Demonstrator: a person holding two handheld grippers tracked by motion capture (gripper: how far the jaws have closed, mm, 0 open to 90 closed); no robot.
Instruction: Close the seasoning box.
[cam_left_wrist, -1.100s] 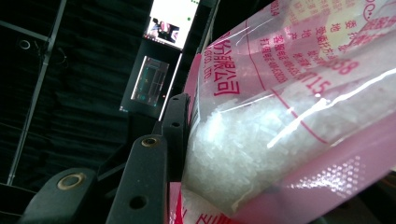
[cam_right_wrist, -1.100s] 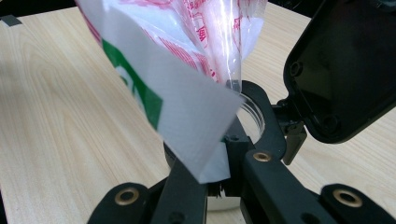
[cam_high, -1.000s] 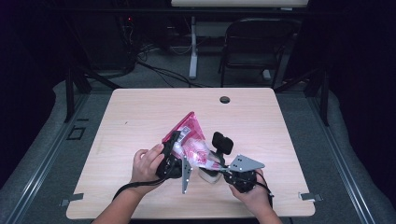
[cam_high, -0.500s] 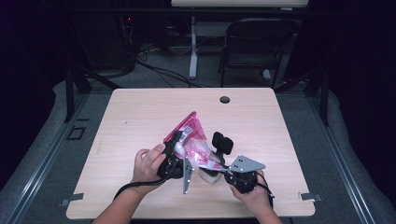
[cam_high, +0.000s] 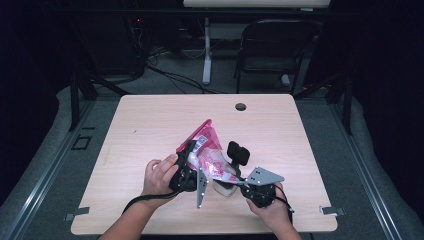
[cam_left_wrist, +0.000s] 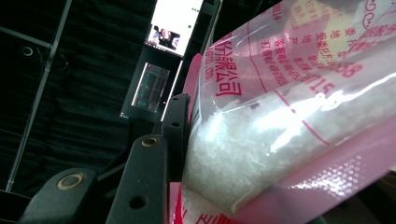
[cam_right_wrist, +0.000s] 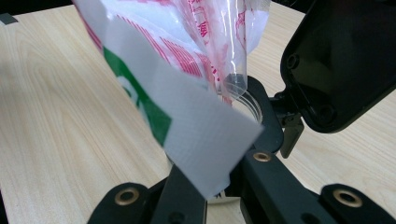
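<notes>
Pouring crystals from a tilted bag (cam_high: 207, 150) into a jar (cam_right_wrist: 250, 105) near the desk's (cam_high: 150, 125) front edge.

The left hand-held gripper (cam_high: 186, 167) pinches the bag's side, its jaw flat against the film over the white crystals (cam_left_wrist: 261, 135); the right hand-held gripper (cam_high: 235, 182) clamps the jar, which sits just under the bag's cut corner (cam_right_wrist: 233, 81); risks, as I judge them: the corner may drift off the jar's mouth and scatter crystals on the desk (the loose white flap (cam_right_wrist: 205, 135) hides part of the rim), or too steep a tilt may overflow the jar; count: one bag, one jar, two grippers, one hinged black lid (cam_high: 239, 153) beside the jar.
</notes>
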